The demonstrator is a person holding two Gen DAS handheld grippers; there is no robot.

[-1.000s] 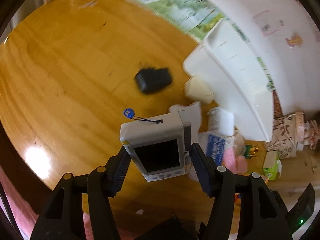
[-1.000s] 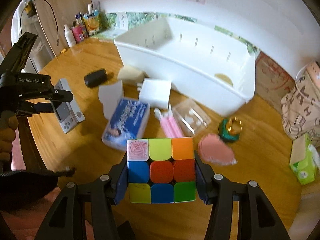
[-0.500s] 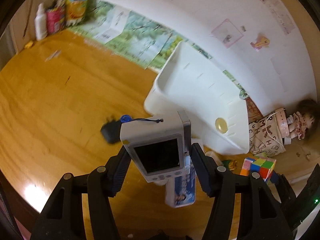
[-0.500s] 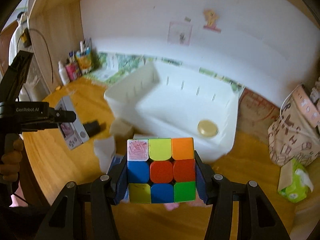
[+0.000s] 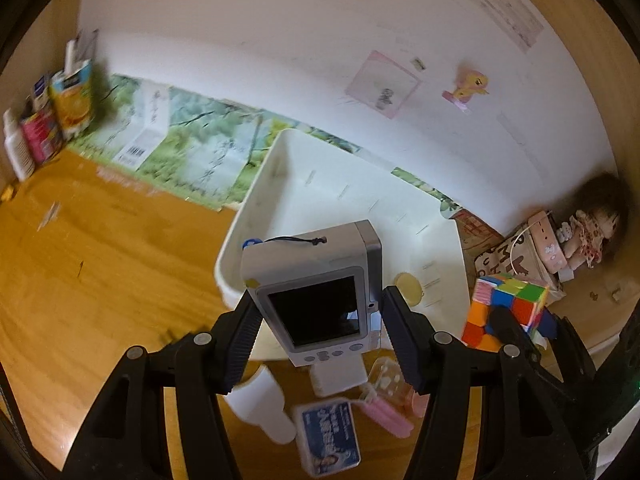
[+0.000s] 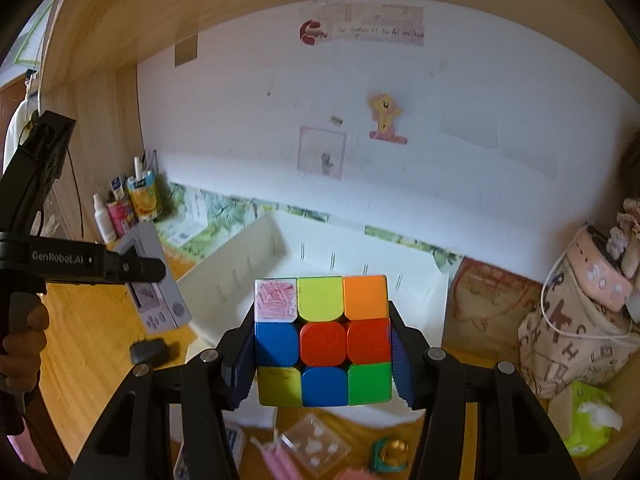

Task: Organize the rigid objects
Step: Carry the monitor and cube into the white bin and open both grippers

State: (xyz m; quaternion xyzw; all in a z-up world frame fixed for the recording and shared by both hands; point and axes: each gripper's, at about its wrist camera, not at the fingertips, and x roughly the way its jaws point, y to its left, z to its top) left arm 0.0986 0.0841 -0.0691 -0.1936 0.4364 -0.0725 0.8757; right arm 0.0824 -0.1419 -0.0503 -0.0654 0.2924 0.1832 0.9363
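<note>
My left gripper (image 5: 320,334) is shut on a small grey handheld device with a dark screen (image 5: 316,292), held up in the air in front of the long white bin (image 5: 256,216). My right gripper (image 6: 322,354) is shut on a colourful puzzle cube (image 6: 322,340), raised before the same white bin (image 6: 232,276). In the left wrist view the cube (image 5: 506,304) shows at the right, over the bin's right end. In the right wrist view the device (image 6: 158,292) and the left gripper's arm, held by a hand (image 6: 20,344), hang at the left. A round yellowish disc (image 5: 408,283) lies inside the bin.
On the wooden table below lie a blue-labelled packet (image 5: 330,436), a white cup (image 5: 260,404), a clear box (image 6: 314,446), pink items (image 5: 386,416), a black block (image 6: 149,351) and a green-gold ring thing (image 6: 390,454). Bottles (image 5: 44,116) stand back left; a patterned bag (image 6: 576,332) and tissue pack (image 6: 588,420) stand right.
Both grippers have risen with their loads and tilted up, so the wall fills more of each view. The bin has come closer under them. Neither grip has changed.
</note>
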